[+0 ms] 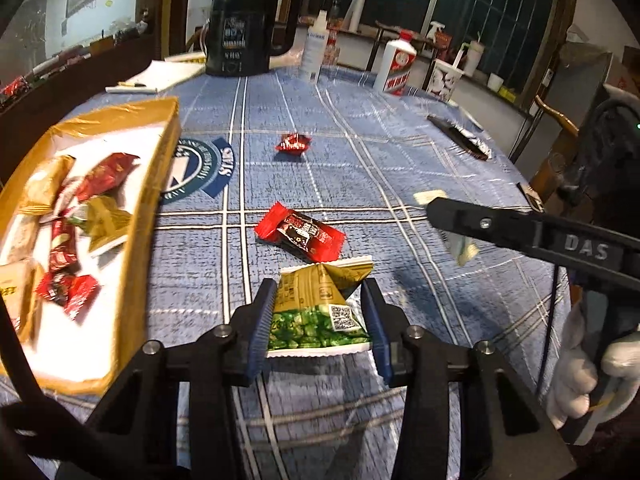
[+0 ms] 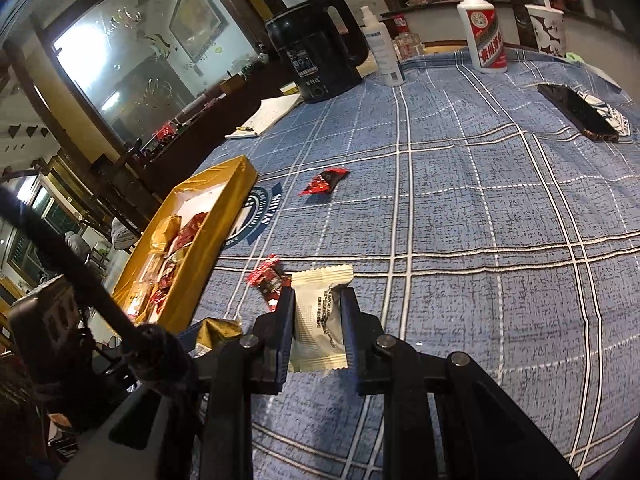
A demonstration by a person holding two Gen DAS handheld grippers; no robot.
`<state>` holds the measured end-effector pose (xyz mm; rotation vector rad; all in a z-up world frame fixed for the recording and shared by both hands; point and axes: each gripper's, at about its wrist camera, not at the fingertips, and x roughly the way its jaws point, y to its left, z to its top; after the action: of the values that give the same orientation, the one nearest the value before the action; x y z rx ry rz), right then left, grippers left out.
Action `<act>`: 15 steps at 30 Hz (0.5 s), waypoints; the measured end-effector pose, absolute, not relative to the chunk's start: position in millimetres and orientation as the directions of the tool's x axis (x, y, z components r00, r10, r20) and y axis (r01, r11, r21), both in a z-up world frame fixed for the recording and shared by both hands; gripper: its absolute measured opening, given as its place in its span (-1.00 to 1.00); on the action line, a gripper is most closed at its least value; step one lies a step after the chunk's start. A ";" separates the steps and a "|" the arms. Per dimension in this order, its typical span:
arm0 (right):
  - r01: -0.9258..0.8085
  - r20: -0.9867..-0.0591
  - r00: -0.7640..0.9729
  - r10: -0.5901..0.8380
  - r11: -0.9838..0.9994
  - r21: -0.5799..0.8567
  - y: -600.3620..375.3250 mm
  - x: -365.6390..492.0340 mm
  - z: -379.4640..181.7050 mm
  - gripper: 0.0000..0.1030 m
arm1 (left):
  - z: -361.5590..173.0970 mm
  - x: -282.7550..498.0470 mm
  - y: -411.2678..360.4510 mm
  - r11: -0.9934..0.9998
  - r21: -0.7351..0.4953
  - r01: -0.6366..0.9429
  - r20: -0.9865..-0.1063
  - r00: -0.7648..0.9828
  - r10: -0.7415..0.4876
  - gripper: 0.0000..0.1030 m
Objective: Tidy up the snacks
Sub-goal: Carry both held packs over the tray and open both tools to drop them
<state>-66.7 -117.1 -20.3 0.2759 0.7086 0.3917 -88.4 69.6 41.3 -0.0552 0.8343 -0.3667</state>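
My left gripper (image 1: 318, 296) is shut on a gold-and-green snack packet (image 1: 316, 308), held above the blue plaid tablecloth. My right gripper (image 2: 318, 300) is shut on a white snack packet (image 2: 320, 320); it shows as a black arm at the right of the left wrist view (image 1: 448, 220). A gold box (image 1: 156, 184) with several snacks inside lies to the left; it also shows in the right wrist view (image 2: 224, 224). A red-and-black packet (image 1: 300, 232) lies just ahead, partly hidden in the right wrist view (image 2: 268, 280). A small red packet (image 1: 293, 143) lies farther off, also in the right wrist view (image 2: 325, 181).
At the far edge stand a black kettle (image 1: 244, 28), a white spray bottle (image 1: 315, 46), a white-and-red bottle (image 1: 396, 66) and a patterned cup (image 1: 444, 78). A notepad (image 1: 160, 76) lies near the kettle. A dark phone (image 2: 576, 112) lies at the right.
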 end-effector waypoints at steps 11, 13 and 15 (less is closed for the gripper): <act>-0.317 -0.566 0.676 0.471 0.880 0.355 -75.8 -90.3 -9.6 -0.58 | 75.4 -124.2 120.7 0.945 -0.224 0.236 -0.617 0.716 -0.325 -0.13; -0.331 -0.561 0.676 0.478 0.877 0.348 -67.9 -93.0 -5.8 -0.58 | 82.4 -128.3 142.6 0.946 -0.250 0.204 -0.599 0.735 -0.317 -0.13; -0.351 -0.553 0.672 0.493 0.869 0.348 -59.4 -94.5 -1.1 -0.58 | 88.1 -133.0 166.5 0.950 -0.270 0.160 -0.583 0.758 -0.293 -0.13</act>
<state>-94.5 -59.4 -1.1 0.2200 0.6845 0.4794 -133.0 166.5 88.1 -0.2090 0.6671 -0.2490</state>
